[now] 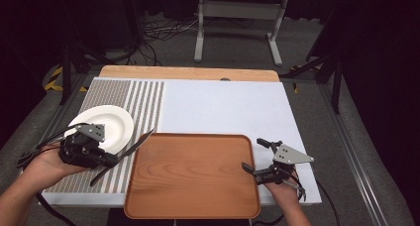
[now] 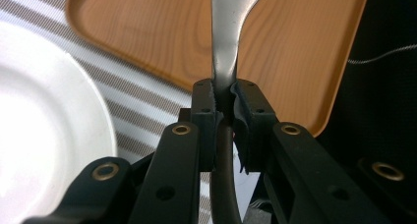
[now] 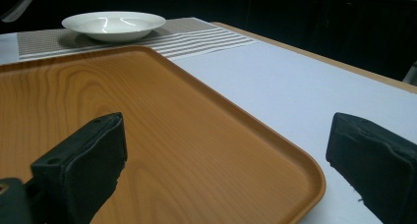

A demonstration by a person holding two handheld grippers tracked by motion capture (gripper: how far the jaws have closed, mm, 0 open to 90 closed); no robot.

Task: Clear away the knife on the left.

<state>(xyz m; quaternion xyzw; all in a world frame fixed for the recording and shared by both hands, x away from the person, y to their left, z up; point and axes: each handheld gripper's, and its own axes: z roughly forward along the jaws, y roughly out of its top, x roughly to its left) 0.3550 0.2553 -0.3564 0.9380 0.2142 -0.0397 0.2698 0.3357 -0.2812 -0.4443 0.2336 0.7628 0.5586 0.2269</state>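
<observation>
Utensil [image 2: 230, 42] pinched mid-handle in my L claw [image 2: 223, 98], frame center; thin, stiff, slick metal, may pivot. R claw [image 3: 223, 160] open, empty.

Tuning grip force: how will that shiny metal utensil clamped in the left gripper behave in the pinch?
The shiny metal utensil looks smooth and polished, so it is likely slippery between the pads. The left gripper pinches its narrow neck, with length sticking out both ways, so it may pivot if bumped. It looks stiff, probably not fragile; if dropped it would land near the wooden tray or striped placemat.
</observation>
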